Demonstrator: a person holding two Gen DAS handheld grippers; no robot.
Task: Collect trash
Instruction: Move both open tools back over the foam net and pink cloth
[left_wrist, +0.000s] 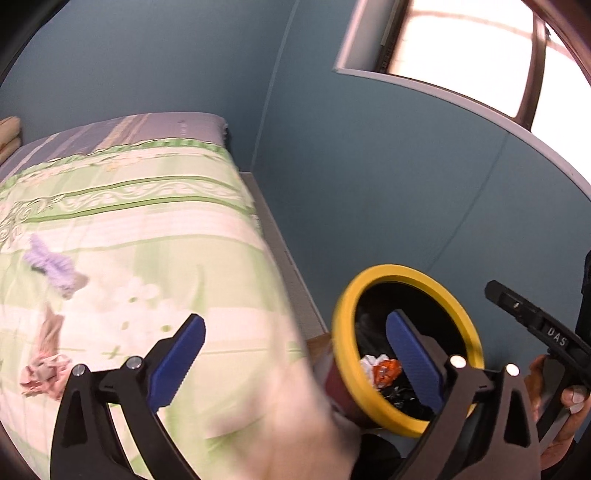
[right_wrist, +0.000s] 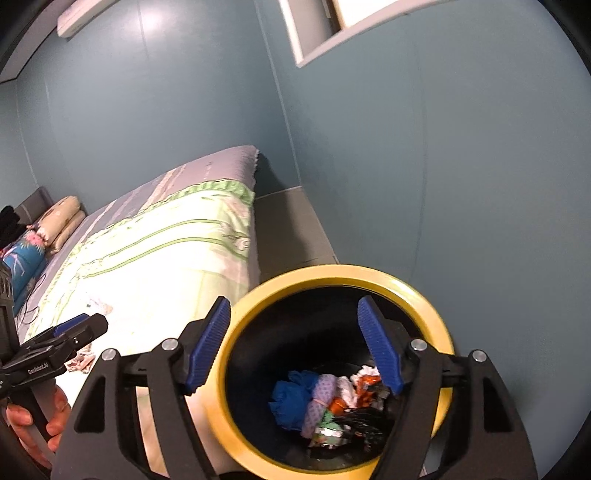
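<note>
**Bin part-filled, scraps left on the bed**

The right hand-held gripper (right_wrist: 293, 345) hangs with jaws apart and empty over the yellow-rimmed round black trash bin (right_wrist: 236, 435), where crumpled blue, lilac and orange trash (right_wrist: 325, 402) lies. The left hand-held gripper (left_wrist: 295, 363) is spread wide, empty. At ten o'clock from it, a lilac scrap (left_wrist: 55, 269) and pink scrap (left_wrist: 42, 376) wait on the green floral bed (left_wrist: 147, 229), probably next.

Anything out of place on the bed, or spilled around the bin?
Yes: crumpled scraps still lie on the bedspread, a purple one and a pinkish one near its left side. Nothing shows spilled around the yellow-rimmed bin; its trash sits inside.
</note>
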